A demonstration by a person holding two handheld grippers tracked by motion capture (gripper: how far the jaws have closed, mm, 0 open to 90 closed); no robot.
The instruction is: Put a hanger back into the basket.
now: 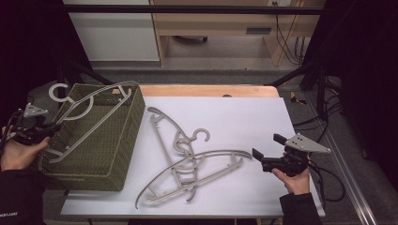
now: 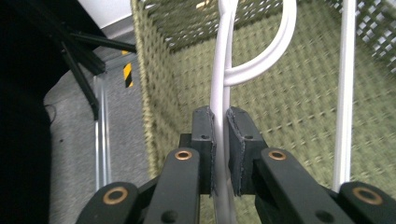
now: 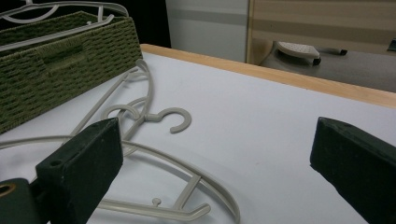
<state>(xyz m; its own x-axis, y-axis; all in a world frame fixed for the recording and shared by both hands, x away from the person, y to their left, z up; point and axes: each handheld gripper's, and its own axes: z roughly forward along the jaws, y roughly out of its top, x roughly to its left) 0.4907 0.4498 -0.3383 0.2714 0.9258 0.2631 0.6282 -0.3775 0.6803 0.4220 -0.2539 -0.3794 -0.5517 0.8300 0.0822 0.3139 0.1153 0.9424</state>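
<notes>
A pale grey plastic hanger point(image 1: 94, 123) lies tilted across the top of the green woven basket point(image 1: 84, 180) at the table's left, with its hook point(image 1: 58, 91) past the far left corner. My left gripper point(image 1: 53, 127) is shut on that hanger's lower end. The left gripper view shows both pads clamped on the hanger's stem point(image 2: 223, 70), with the basket's floor point(image 2: 280, 116) beyond. Several more hangers point(image 1: 213, 153) lie tangled on the white mat. Just right of them my right gripper point(image 1: 268, 146) is open, with nothing between its jaws. Its own view looks across the hangers point(image 3: 173, 116) to the basket point(image 3: 60, 65).
The white mat point(image 1: 244, 117) covers a wooden table whose bare edge point(image 1: 211, 90) shows at the back. Black frame bars point(image 1: 300, 70) stand around the table. Cables trail on the floor point(image 1: 328, 178) to the right. Cabinets stand behind.
</notes>
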